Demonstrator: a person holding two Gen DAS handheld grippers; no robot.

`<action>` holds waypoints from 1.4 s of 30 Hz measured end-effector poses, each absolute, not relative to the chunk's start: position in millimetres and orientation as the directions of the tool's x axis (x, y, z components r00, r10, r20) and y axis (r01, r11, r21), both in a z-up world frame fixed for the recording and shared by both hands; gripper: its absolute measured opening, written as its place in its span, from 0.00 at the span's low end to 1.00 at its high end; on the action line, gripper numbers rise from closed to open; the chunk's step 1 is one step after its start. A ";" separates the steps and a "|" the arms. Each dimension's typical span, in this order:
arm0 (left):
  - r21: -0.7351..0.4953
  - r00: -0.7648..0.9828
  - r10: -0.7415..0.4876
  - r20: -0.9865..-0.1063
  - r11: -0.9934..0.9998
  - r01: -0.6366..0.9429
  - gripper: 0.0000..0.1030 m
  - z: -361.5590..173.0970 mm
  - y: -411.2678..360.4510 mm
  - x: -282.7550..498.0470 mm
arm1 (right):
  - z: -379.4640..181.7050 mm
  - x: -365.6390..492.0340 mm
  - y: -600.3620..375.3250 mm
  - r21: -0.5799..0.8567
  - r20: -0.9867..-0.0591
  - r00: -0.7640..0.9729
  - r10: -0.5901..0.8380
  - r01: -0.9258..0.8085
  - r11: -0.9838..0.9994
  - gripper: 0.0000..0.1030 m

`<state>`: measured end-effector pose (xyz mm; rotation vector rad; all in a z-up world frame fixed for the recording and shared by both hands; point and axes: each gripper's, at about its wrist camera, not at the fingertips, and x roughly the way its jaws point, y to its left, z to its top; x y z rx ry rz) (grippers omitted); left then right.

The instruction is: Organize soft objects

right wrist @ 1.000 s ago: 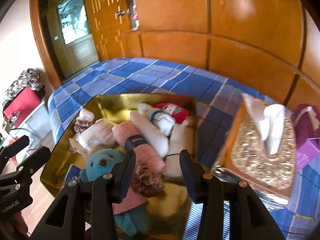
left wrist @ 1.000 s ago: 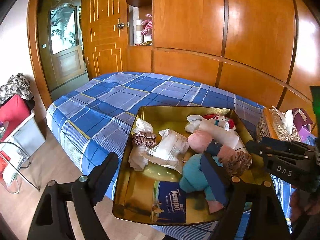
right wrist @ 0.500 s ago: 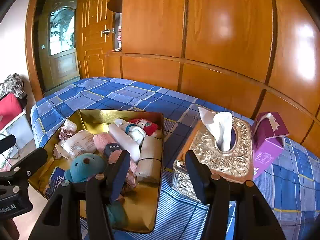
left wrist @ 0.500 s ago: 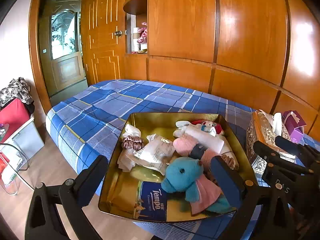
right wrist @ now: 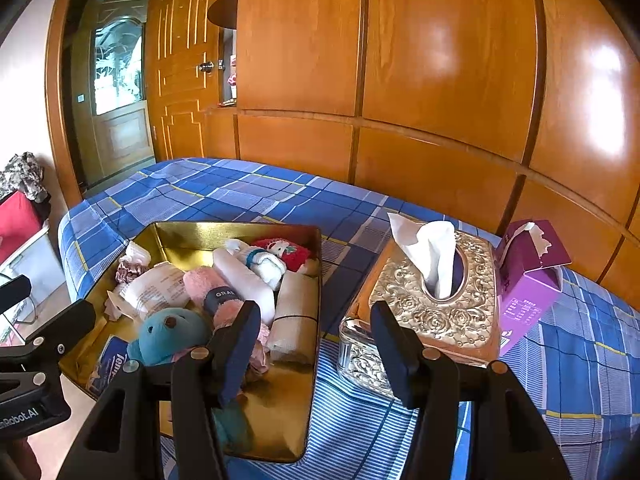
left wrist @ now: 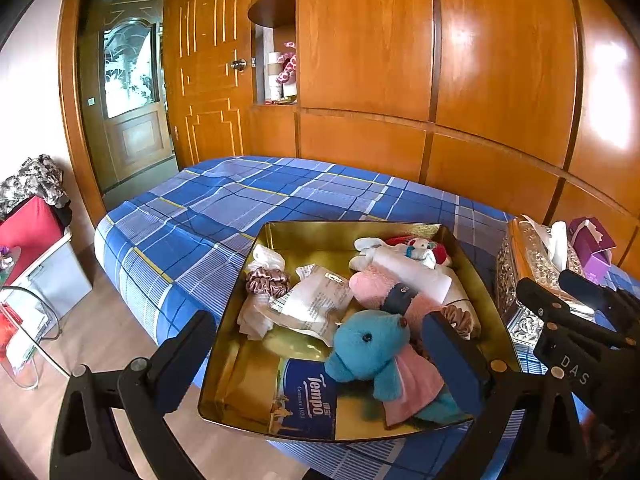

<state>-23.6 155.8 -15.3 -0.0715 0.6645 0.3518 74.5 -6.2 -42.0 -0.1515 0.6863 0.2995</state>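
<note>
Two claws hang spread and empty above the shallow gold metal tray (left wrist: 472, 264). The teal plush bear in a pink dress (left wrist: 380, 356) lies lower centre, long axis slanting lower right, nearer the left gripper (left wrist: 320, 364) than the right gripper (right wrist: 312, 344).

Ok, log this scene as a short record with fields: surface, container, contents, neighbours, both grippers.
surface: bed with blue plaid sheet
container: gold tray at the bed's near edge
contents: teal plush toy in a pink skirt, pink rolled towel, white roll, mauve scrunchie, Tempo tissue pack, crinkled plastic packet
neighbours: ornate gold tissue box right of the tray, purple carton beyond it
left gripper: open, empty, above the tray's near part
right gripper: open, empty, over the gap between tray and tissue box
</note>
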 end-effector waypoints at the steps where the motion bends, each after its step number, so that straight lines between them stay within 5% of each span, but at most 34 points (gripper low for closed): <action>1: 0.046 0.731 0.296 -0.615 0.939 -0.342 1.00 -15.3 155.9 -23.5 | -42.0 74.5 -6.3 -0.040 -0.642 0.734 0.221 -0.321 0.946 0.56; 42: 0.050 0.724 0.303 -0.620 0.936 -0.349 1.00 -16.6 156.7 -25.3 | -45.8 75.0 -4.6 -0.030 -0.649 0.727 0.224 -0.319 0.947 0.56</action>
